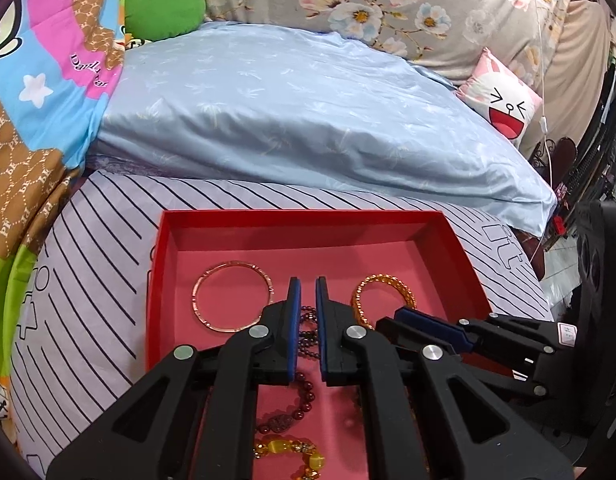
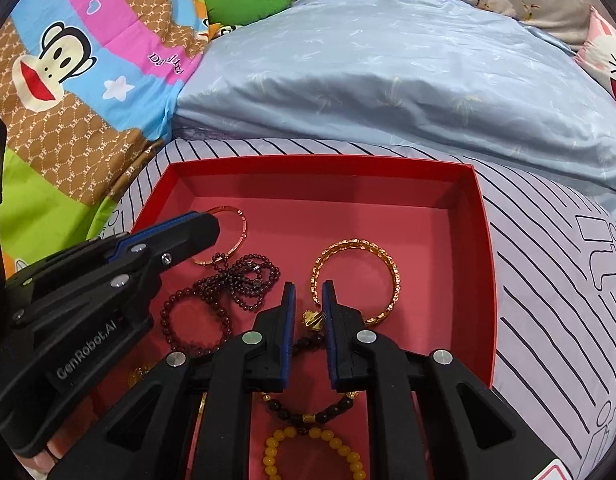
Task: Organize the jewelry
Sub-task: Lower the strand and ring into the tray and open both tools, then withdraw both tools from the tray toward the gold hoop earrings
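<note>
An open red tray [image 1: 299,216] [image 2: 320,160] lies on the striped bedding and holds the jewelry. My left gripper [image 1: 307,283] [image 2: 211,220] is shut and empty, hovering over a dark bead chain [image 1: 308,332] [image 2: 243,276]. To its left is a thin rose-gold bangle [image 1: 231,298] [image 2: 239,224]. My right gripper [image 2: 309,286] [image 1: 402,314] is shut, with nothing visibly pinched. It hangs beside a textured gold bangle [image 2: 356,284] [image 1: 382,296] and above a dark bead bracelet [image 2: 308,412] whose gold clover charm [image 2: 312,320] shows in the gap. A dark red bead bracelet [image 2: 195,324] [image 1: 303,396] and a yellow bead bracelet [image 2: 308,452] lie nearer.
A pale blue pillow [image 1: 308,120] lies just behind the tray. A colourful cartoon quilt [image 2: 67,80] rises at the left, with a green plush [image 1: 163,8] behind. A pink rabbit cushion [image 1: 504,104] sits at the far right. The bed edge drops off at the right.
</note>
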`<state>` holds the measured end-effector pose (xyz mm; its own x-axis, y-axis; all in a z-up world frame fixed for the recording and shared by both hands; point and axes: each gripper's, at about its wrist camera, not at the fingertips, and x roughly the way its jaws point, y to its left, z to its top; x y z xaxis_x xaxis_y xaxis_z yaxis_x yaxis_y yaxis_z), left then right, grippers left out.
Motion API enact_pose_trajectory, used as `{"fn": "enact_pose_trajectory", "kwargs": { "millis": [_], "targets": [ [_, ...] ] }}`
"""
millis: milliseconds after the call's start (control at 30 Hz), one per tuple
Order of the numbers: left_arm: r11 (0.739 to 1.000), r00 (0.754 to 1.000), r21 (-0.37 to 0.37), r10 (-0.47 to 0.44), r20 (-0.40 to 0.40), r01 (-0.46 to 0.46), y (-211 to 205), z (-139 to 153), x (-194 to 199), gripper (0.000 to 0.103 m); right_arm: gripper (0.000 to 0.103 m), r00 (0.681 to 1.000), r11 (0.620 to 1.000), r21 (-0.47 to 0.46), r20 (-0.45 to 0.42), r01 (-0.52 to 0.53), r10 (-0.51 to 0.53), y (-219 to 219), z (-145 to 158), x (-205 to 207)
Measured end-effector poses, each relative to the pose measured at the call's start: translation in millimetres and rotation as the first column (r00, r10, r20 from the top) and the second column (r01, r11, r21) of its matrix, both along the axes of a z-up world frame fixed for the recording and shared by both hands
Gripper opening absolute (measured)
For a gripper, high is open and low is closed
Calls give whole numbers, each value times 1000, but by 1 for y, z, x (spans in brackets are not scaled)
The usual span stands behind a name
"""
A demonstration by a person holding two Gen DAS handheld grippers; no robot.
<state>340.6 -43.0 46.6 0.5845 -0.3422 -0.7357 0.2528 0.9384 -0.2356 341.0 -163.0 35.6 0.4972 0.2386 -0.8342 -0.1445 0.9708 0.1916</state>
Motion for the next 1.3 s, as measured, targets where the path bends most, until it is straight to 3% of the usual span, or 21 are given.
{"fn": "enact_pose_trajectory", "kwargs": {
  "millis": [533,1300],
  "targets": [
    [1000,1000,18,10,25,-11,7,10,-18,7,15,996,998,2,61,69,-69,-19,16,-29],
    [998,997,37,-43,66,41,-4,39,-113,8,15,989,996,38,115,86,-90,-29,50,-128]
  ]
}}
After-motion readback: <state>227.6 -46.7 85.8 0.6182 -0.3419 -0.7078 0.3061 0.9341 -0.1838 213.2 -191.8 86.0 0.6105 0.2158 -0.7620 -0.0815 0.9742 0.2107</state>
